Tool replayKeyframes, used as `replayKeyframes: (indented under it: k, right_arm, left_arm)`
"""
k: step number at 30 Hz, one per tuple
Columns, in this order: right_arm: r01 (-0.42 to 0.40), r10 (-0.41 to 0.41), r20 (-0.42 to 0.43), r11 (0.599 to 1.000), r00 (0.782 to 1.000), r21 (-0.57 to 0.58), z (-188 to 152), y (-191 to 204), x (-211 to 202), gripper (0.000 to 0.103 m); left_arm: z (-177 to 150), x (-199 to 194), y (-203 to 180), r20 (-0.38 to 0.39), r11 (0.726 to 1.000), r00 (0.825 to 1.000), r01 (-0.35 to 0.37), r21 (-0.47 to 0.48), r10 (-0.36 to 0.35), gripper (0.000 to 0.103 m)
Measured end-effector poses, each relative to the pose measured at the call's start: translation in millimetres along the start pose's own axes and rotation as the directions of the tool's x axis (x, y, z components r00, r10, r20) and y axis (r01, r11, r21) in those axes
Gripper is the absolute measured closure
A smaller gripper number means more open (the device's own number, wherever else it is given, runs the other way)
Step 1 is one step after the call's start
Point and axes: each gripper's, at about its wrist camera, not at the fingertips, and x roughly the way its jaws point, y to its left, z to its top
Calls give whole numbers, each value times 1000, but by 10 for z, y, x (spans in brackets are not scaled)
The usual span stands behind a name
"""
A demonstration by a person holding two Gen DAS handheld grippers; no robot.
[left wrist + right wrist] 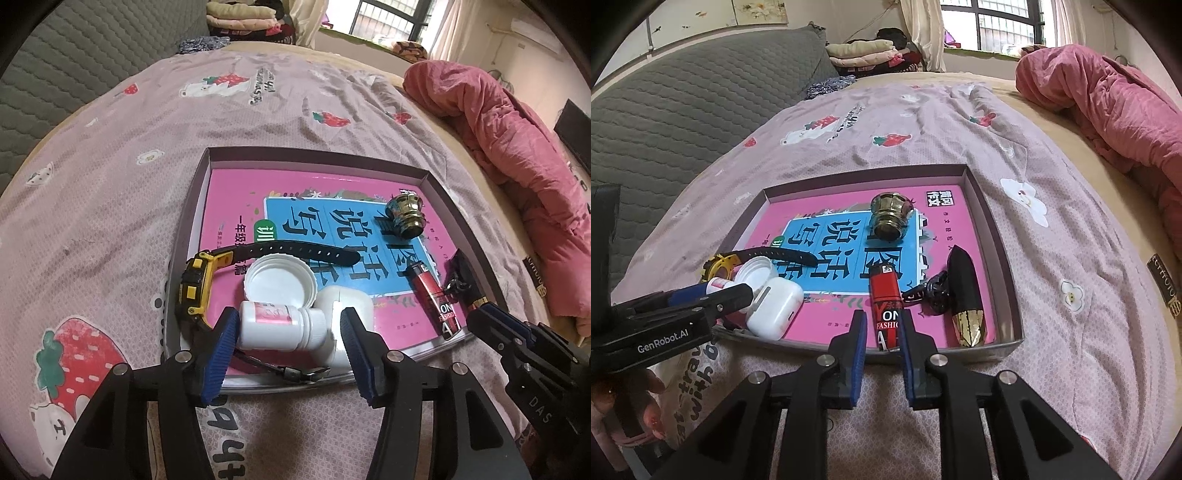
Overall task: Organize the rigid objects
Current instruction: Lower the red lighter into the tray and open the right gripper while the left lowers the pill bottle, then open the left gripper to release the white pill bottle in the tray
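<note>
Bottle and lighter are what I'm working over. My left claw (288,328) stands released astride the white pill bottle (279,328), which lies on its side in the near-left corner of the tray (317,157) on the bed. Its long axis runs across from one pad to the other, so these jaws would close on its two ends. I judge it wants a wrist turn before any regrasp.

My right claw (882,332) has its jaws narrowly parted about the base of the red lighter (886,306). Whether the pads touch it I cannot tell. The lighter's long axis points straight away from this claw, up the pink book (827,325), so that grip lines up well. Each claw is nearest its own item; they stand well apart.
</note>
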Motion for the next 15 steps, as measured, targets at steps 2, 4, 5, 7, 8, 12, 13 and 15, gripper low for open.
replayKeyframes:
  k: [2,4,5,7,8,12,13,15]
  right_arm:
    - [2,-2,2,1000,1000,-4,8,5,-6,84]
    - [4,-4,2,1000,1000,-6,11,10,-10,83]
    - [6,-6,2,1000,1000,-7,12,9,-13,83]
    - [7,-7,3,1000,1000,-8,10,15,-17,83]
    - [9,-9,3,1000,1000,-9,10,15,-17,83]
    - [14,-14,9,1000,1000,-10,16,22,-40,78]
    - [14,-14,12,1000,1000,-10,18,26,-46,75]
    - [9,-9,17,1000,1000,-13,25,29,-65,71]
  left_arm:
    - [5,-13,-2,5,1000,1000,-6,2,6,43]
    - [10,-29,1,10,1000,1000,-4,0,4,40]
    - [12,-41,1,11,1000,1000,-4,0,4,39]
    - [15,-61,0,16,1000,1000,-7,2,7,39]
    - [17,-72,-2,17,1000,1000,-6,2,6,39]
    - [14,-118,-23,26,1000,1000,-7,8,7,38]
    - [12,-132,-28,29,1000,1000,-6,8,6,38]
    - [4,-169,-39,36,1000,999,-7,10,7,38]
